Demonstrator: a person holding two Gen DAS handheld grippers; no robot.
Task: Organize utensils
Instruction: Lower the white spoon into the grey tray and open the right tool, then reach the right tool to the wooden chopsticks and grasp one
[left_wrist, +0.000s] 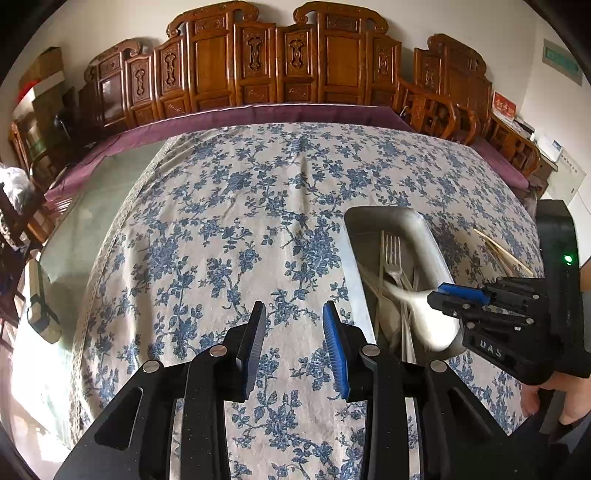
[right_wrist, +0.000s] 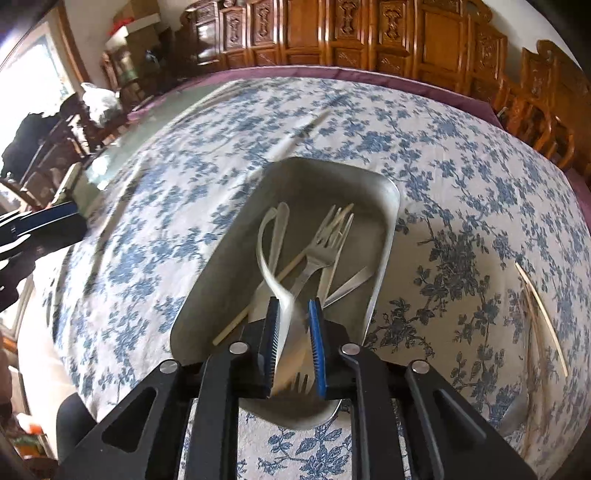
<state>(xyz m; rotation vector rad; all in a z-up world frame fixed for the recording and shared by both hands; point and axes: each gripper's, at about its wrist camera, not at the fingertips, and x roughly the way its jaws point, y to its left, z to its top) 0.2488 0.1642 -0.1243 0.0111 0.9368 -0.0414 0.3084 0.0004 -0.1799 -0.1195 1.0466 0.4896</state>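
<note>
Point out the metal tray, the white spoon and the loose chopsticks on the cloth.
metal tray (right_wrist: 388, 236), right wrist view, its right wall.
white spoon (right_wrist: 266, 258), right wrist view, its curved handle.
loose chopsticks (right_wrist: 543, 317), right wrist view, mid-length on the cloth.

Floral-clothed table (left_wrist: 229, 206) bearing metal tray (right_wrist: 384, 236) and loose chopsticks (right_wrist: 543, 317).

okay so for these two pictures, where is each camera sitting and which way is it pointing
Left wrist: rides on the left tongs, angled down across the floral tablecloth toward carved wooden chairs; it shows its own open fingers, the right tongs and a hand.
Right wrist: rides on the right tongs, looking down into the metal tray; a blurred white spoon sits between its fingers, left tongs at the left edge.
Shared: tray, tablecloth, chairs, chopsticks.
</note>
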